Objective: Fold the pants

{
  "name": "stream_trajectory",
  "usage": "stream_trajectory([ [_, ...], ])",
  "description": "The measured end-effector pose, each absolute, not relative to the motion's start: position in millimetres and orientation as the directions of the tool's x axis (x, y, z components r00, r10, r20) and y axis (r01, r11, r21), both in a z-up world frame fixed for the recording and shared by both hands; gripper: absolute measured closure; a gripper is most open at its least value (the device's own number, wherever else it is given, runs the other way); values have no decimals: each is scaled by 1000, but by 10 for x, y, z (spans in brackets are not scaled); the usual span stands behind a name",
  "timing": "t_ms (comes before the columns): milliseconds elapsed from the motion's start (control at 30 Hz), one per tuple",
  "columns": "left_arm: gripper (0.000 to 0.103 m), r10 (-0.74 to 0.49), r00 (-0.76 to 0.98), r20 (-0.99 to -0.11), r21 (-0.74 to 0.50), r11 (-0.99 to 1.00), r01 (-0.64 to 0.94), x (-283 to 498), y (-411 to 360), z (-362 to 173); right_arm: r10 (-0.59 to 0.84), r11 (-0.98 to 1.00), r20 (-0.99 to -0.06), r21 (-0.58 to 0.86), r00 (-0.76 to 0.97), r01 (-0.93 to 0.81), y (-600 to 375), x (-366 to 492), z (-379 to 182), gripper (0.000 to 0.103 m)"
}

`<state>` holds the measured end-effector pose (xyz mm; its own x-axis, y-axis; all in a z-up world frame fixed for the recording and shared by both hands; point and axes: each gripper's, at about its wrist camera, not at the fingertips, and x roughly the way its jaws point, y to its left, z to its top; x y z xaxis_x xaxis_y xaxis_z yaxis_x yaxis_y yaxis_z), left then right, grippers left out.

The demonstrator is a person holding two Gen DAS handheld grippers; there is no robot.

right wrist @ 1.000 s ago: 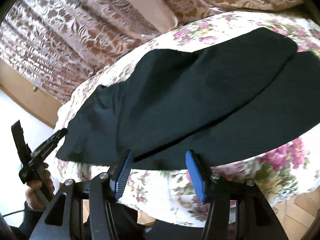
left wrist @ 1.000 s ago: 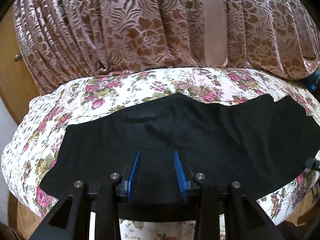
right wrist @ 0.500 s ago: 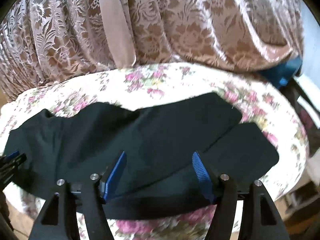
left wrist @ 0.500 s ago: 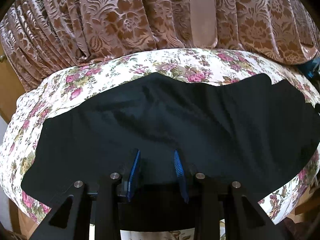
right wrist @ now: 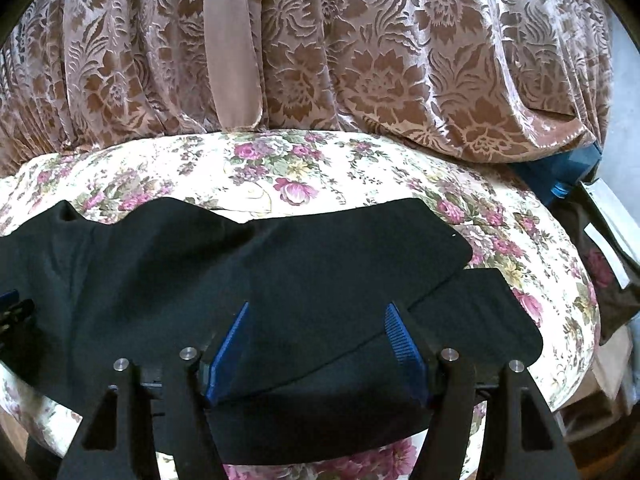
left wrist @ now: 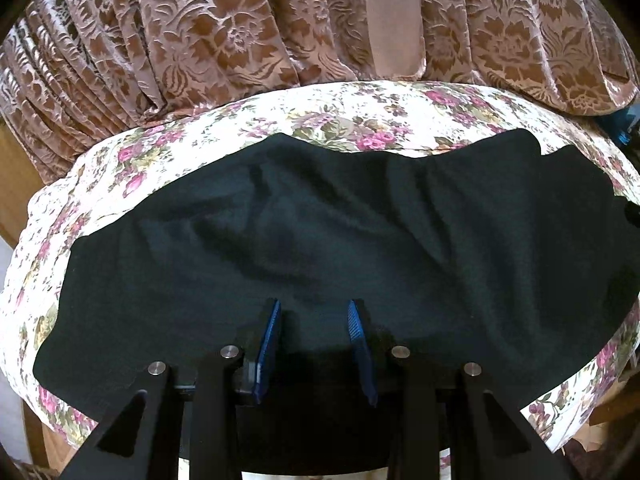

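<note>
The black pants [left wrist: 340,240] lay spread across the flowered bed [right wrist: 320,176], both grippers angled downward over their near edge at 6 o'clock, left gripper [left wrist: 314,320] released, right gripper [right wrist: 320,320] having just widened its jaws, gripping nothing.

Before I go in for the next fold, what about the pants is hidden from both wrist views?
- Left wrist view: the pants' near edge, behind the left tool.
- Left wrist view: their right end, cut off by the lens rim.
- Right wrist view: their left end runs off the frame edge.
- Right wrist view: the near hem, behind the right tool.
- Waistband details: fabric too dark.
</note>
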<state>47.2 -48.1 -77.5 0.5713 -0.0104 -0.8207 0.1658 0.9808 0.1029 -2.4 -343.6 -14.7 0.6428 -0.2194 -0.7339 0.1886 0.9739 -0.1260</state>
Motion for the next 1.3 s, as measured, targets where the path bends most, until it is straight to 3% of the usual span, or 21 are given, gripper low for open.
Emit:
stream_trajectory([
  [167, 68, -16, 566, -824, 103, 979, 178, 489, -550, -791, -296, 952, -717, -171, 631, 253, -3592, 47, -136, 34],
  [300, 68, -20, 563, -827, 96, 980, 175, 511, -554, -808, -301, 939, -731, -114, 613, 324, -3919, 139, -135, 34],
  [433, 68, -24, 561, -828, 82, 983, 164, 513, -505, -815, -88, 889, -798, 207, 596, 408, -4557, 192, -345, 34],
  [533, 68, -27, 553, -832, 67, 987, 148, 515, -441, -847, 39, 802, -758, 412, 651, 432, -4963, 146, -515, 35],
  [800, 68, -35, 552, -833, 42, 991, 126, 529, -359, -860, 47, 677, -757, 504, 652, 537, -5585, 442, -794, 40],
  [967, 68, -36, 553, -833, 37, 992, 121, 528, -348, -859, 21, 637, -767, 504, 641, 583, -5796, 697, -942, 50],
  [1000, 68, -37, 553, -832, 36, 992, 120, 528, -347, -858, 13, 642, -764, 501, 645, 581, -5813, 744, -935, 59],
  [1033, 68, -37, 553, -832, 36, 992, 120, 526, -347, -855, 15, 653, -773, 488, 634, 580, -5828, 820, -942, 76],
  [1100, 68, -38, 557, -830, 38, 991, 125, 519, -332, -839, 37, 659, -790, 480, 612, 579, -5849, 910, -989, 91],
  [1300, 68, -66, 573, -817, 14, 991, 135, 472, -268, -761, -6, 730, -731, 463, 682, 503, -5699, 761, -437, 95],
])
